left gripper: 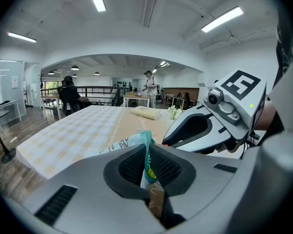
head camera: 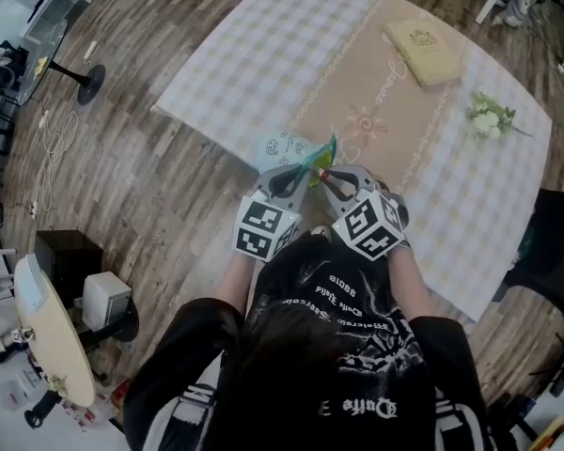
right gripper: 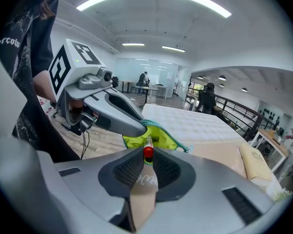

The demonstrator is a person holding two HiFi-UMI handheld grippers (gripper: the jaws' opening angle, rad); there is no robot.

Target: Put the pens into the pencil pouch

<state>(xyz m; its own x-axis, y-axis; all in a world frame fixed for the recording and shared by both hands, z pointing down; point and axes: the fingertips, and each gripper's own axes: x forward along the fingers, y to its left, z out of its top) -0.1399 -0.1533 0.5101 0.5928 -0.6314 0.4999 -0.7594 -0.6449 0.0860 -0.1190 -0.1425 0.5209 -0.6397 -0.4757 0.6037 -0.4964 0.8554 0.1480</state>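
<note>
Pencil pouch (head camera: 291, 148) sits at the near edge of the bench (head camera: 263, 54) in the head view, just beyond the tips of both tools. Whether it rests on the cloth or hangs from a grip cannot be told here. The left hand-held gripper (head camera: 304, 172) and the right hand-held gripper (head camera: 327, 181) meet at it almost tip to tip. Well beyond them lie a tan book (head camera: 425, 50) and some white flowers (head camera: 489, 116).

In the left gripper view, the left hand-held gripper's jaws are pressed together on the pouch's teal zipper edge, which stands upright between the pads. The pale printed body trails ahead and to the left. The right tool reaches in from the right, its tips just beside this pinch.

In the right gripper view, the right hand-held gripper is pinching a pen (right gripper: 147, 152) with a tan barrel and its red end forward. The pen's long axis runs straight out along the jaws. Directly ahead of the red end is the pouch's open mouth, showing yellow-green lining and held up from the left by the other tool. The pen looks close to the rim but not yet past it. No pen shows inside, though the depths are hidden. The next move is probably a short push along the pen's own axis, made by the right hand.
</note>
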